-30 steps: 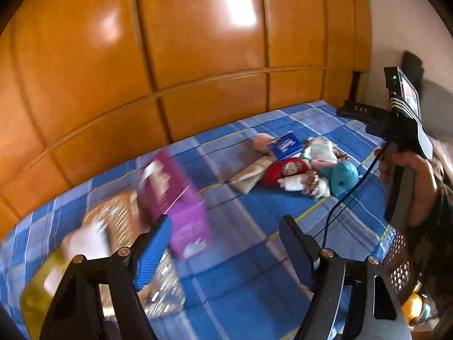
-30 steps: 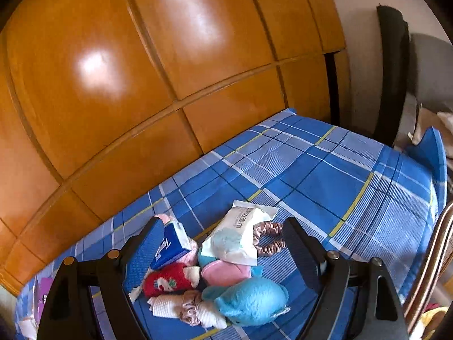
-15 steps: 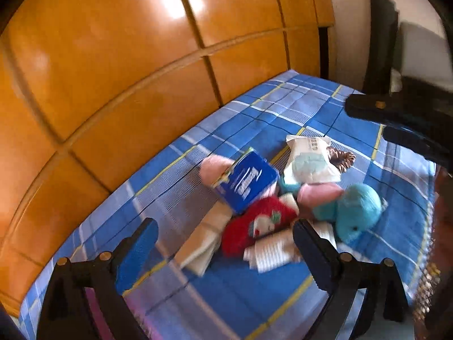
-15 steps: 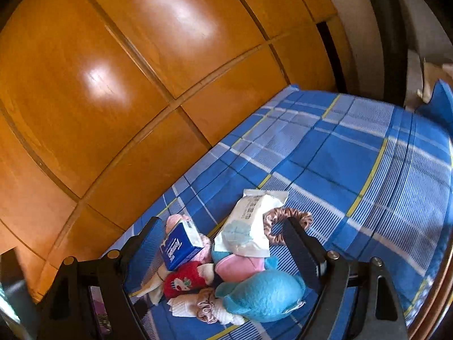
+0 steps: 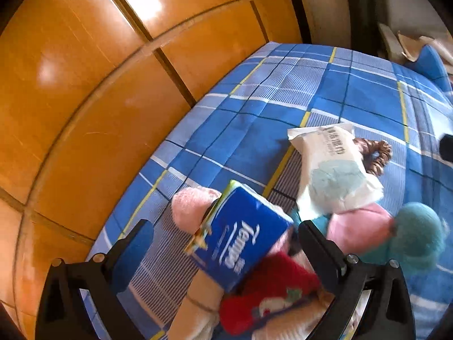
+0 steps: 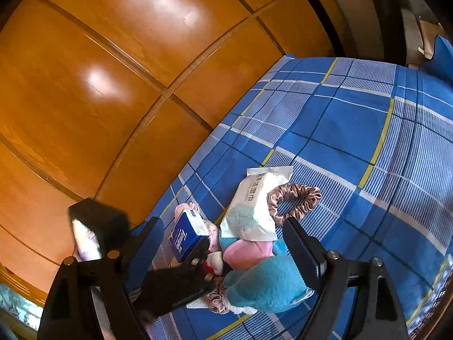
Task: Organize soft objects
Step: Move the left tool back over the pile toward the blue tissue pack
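Observation:
A pile of soft things lies on the blue plaid bed [image 5: 354, 96]. It holds a blue Tempo tissue pack [image 5: 240, 240] [image 6: 184, 236], a white wet-wipe pack [image 5: 331, 167] [image 6: 252, 206], a brown scrunchie [image 5: 376, 153] [image 6: 297, 195], a pink plush [image 5: 359, 229], a teal plush [image 5: 416, 238] [image 6: 266, 283], a red item [image 5: 271, 291] and a light pink item [image 5: 192, 204]. My left gripper [image 5: 223, 243] is open, its fingers either side of the tissue pack. My right gripper [image 6: 223, 243] is open above the pile.
An orange wooden headboard [image 5: 99, 99] runs along the far side of the bed. The left gripper's black body [image 6: 175, 283] reaches into the right wrist view over the pile. A dark chair [image 5: 359, 8] stands past the bed's far end.
My left gripper has swung right from the purple box and gold packets and closed in on the pile; the tissue pack now sits between its fingers. The right gripper has drawn slightly nearer.

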`<state>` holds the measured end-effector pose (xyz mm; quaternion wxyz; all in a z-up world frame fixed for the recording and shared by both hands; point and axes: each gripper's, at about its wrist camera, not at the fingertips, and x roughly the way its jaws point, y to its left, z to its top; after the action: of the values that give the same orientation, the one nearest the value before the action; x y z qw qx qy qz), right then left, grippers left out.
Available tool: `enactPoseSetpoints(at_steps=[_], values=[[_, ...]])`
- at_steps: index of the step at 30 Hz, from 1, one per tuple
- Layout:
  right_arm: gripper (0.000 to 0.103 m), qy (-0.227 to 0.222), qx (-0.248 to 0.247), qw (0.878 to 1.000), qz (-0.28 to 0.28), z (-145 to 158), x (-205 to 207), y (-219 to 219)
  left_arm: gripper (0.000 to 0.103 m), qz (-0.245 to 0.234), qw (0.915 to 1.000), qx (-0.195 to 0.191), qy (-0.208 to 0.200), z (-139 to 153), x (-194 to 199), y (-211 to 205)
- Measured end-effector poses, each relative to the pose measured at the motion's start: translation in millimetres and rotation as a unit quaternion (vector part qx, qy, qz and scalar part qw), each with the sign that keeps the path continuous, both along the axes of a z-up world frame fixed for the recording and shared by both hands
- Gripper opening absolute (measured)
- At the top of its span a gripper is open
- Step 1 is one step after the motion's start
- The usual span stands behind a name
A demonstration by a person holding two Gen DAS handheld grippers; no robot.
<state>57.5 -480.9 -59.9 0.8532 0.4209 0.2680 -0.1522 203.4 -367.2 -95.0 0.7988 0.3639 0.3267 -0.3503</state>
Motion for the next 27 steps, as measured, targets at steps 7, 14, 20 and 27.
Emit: enactPoseSetpoints(at_steps=[7, 14, 20, 27], values=[[0.087, -0.004, 0.002, 1.0, -0.013, -1, -6, -4, 0.027, 0.03, 0.9936, -0.085, 0.068, 20, -1, 22], [0.087, 0.013, 0.011, 1.0, -0.014, -8, -6, -7, 0.022, 0.058, 0.9802, -0.15, 0.115, 41, -25, 67], [0.087, 0.023, 0.014, 1.0, -0.01, -12, -4, -7, 0.0, 0.068, 0.9671, -0.19, 0.155, 45, -56, 107], [0.087, 0.036, -0.007, 0.999, 0.003, -10, 0, 0, 0.0, 0.076, 0.9633, -0.202, 0.159, 47, -96, 143]])
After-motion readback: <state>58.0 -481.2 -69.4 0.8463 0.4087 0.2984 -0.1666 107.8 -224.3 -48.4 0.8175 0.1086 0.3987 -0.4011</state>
